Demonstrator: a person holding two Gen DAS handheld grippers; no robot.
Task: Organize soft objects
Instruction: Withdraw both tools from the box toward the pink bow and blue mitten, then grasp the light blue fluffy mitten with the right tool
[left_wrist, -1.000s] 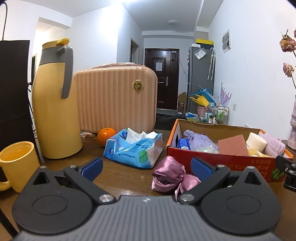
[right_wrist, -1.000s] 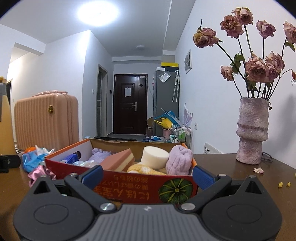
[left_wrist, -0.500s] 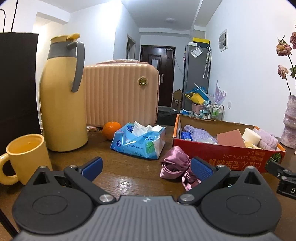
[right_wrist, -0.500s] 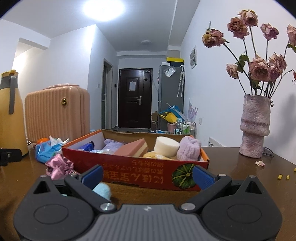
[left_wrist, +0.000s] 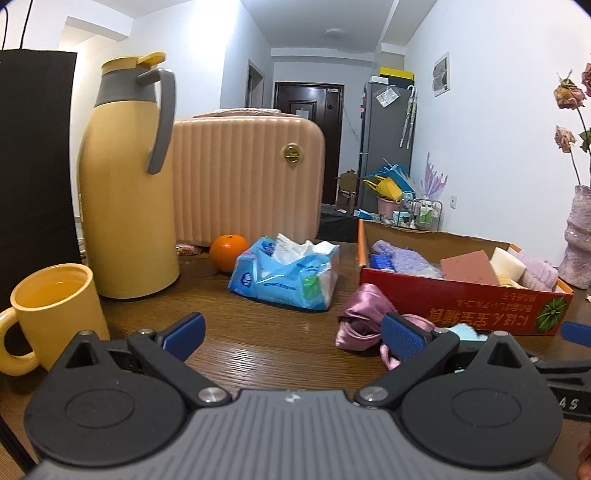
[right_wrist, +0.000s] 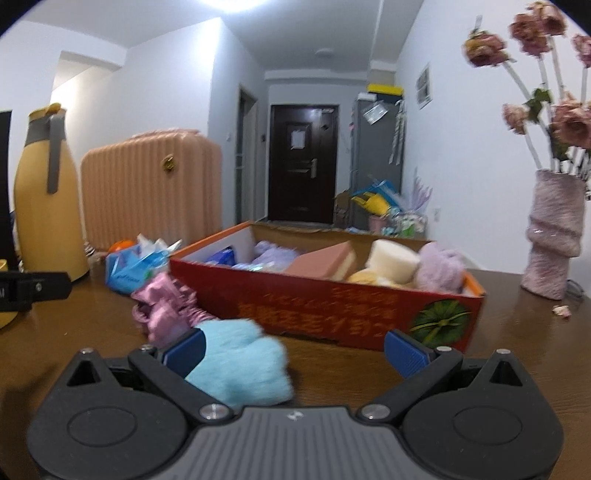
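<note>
Pale blue fluffy soft thing on the brown table, lumpy and plush, blurred, lying between the spread fingers of the right tool, against the left blue pad and well apart from the right pad; jaws wide, nothing gripped. Just beyond, crumpled pink satin cloth, shiny and folded, touching or nearly touching the front wall of the red cardboard box. Inside the box: lilac knitted pieces, a brick-pink sponge block, a cream foam round, a blue packet. Left tool low over the table with jaws wide and empty, bare wood between the pads. In the left wrist view, satin cloth partly behind the right pad, a sliver of the blue soft thing beside it, box behind. Further left, a blue tissue pack with white tissue sticking out, an orange, a tall yellow thermos, a yellow mug, and a ribbed peach suitcase at the back. Right of the box, a pink textured vase with dried roses. Box front wall standing between the blue soft thing and the box interior.
</note>
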